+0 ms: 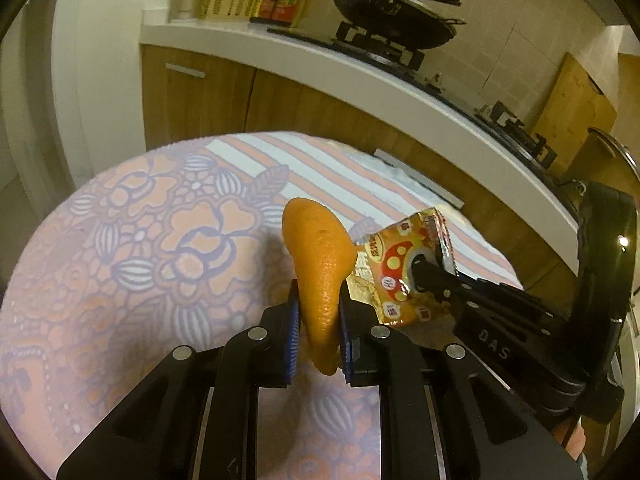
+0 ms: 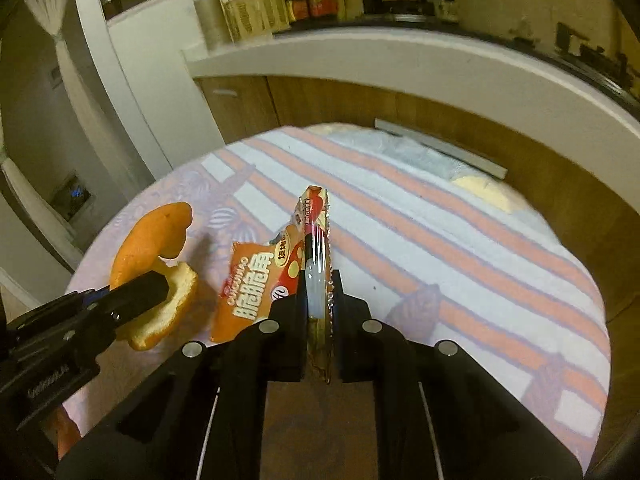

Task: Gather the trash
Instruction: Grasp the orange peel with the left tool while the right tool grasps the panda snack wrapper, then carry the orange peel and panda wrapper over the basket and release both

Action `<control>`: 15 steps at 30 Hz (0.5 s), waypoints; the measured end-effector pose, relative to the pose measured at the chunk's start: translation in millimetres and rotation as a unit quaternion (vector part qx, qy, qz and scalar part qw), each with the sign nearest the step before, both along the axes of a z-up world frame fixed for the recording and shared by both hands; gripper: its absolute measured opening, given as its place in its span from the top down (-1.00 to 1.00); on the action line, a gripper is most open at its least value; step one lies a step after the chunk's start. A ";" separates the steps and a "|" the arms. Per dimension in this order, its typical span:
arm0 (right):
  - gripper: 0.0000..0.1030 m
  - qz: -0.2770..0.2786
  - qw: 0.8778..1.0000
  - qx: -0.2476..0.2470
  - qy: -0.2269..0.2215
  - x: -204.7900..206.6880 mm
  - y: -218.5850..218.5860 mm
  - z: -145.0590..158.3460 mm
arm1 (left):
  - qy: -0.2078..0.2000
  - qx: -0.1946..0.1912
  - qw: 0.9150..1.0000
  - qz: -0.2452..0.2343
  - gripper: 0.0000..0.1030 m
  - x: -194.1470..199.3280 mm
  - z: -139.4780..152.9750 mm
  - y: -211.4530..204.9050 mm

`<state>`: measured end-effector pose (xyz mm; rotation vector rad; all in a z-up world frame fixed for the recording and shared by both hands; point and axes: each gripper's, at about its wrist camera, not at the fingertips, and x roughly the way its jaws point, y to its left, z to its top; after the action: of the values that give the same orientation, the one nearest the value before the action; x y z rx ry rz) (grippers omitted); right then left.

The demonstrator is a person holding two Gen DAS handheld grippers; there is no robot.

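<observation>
The left gripper (image 1: 318,312) is closed almost fully on a piece of orange peel (image 1: 320,264); the blue pads (image 1: 293,332) are pressed against both sides of the peel, which is carried clear of the tabletop (image 1: 120,240) above its middle. The right gripper (image 2: 319,300) is closed to a narrow slit on a snack wrapper (image 2: 256,284); the wrapper's edge is clamped between the jaws and the printed orange face hangs out to the side, just beside the peel. The wrapper is held above the striped part of the cloth-covered tabletop, towards the far edge. A kitchen counter (image 1: 360,76) with a wok (image 1: 392,20) is seen beyond that edge.
</observation>
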<state>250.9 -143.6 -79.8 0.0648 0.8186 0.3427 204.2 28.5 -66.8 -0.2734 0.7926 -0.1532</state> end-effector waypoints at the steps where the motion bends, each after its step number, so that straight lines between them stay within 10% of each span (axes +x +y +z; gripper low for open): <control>1: 0.85 -0.004 1.000 0.002 -0.004 -4.8 -2.7 3.4 | -0.004 -0.002 1.000 -0.003 0.71 -3.4 2.9 -0.6; 15: 0.85 -0.101 0.991 0.009 -0.082 -131.4 -96.0 61.9 | -0.051 -0.031 0.994 -0.091 0.71 -69.9 38.4 -65.9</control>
<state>119.4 -239.6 -17.9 0.1340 0.6391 0.1612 134.2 -37.4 -28.4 -0.2502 0.7120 -0.3605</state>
